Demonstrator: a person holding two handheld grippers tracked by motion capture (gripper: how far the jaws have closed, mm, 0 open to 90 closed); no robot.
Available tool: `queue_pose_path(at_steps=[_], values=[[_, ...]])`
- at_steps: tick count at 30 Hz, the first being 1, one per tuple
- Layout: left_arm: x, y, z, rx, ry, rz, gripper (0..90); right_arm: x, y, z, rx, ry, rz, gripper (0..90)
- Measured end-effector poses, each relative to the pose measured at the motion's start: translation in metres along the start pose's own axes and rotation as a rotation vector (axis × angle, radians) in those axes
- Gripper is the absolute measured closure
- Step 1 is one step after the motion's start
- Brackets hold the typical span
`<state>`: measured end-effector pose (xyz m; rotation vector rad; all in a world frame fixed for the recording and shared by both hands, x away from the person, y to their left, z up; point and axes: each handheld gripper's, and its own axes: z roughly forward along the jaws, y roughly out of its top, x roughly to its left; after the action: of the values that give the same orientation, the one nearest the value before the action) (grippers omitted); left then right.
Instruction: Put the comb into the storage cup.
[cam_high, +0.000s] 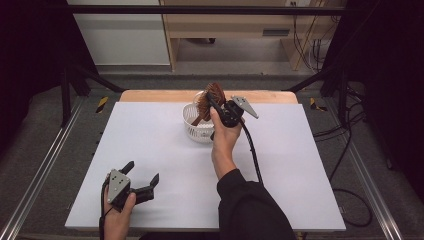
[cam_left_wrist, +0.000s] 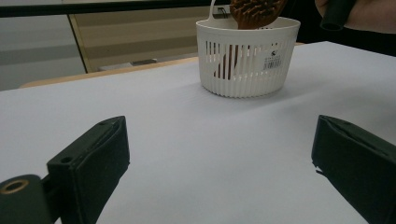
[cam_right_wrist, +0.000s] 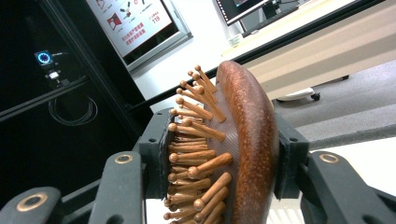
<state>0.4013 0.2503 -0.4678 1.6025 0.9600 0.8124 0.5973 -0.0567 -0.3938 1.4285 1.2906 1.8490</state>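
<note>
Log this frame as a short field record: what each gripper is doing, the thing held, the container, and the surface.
right gripper: shut on the wooden hairbrush
wooden hairbrush: head clamped between the jaws, pins to one side; handle reaches down into the basket
white basket: slatted, upright, at the far middle of the table
left gripper: jaws apart, nothing between them, low at the near left
table: white top

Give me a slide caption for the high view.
Right claw grips a wooden hairbrush over the white basket; left claw rests open.
</note>
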Motion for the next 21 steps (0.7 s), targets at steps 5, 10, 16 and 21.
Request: queue_pose_path(at_steps=[5,10,16,21], values=[[-0.0003,0.0001,0.0,0.001,-0.002,0.002,4.2,-0.0005,-0.0008,-0.0002,0.002,0.003,-0.004,50.0],[-0.0005,0.0001,0.0002,0.001,-0.002,0.003,4.2,-0.0002,-0.0005,-0.0004,0.007,0.007,-0.013,50.1],[-0.0004,0.0002,0.0001,0.0,-0.002,0.003,4.2,-0.0025,0.001,-0.0015,0.022,0.018,-0.025,49.9],[-0.0003,0.0002,0.0001,0.0,-0.003,0.002,4.2,-0.005,0.0027,-0.0016,0.036,0.026,-0.04,49.6]])
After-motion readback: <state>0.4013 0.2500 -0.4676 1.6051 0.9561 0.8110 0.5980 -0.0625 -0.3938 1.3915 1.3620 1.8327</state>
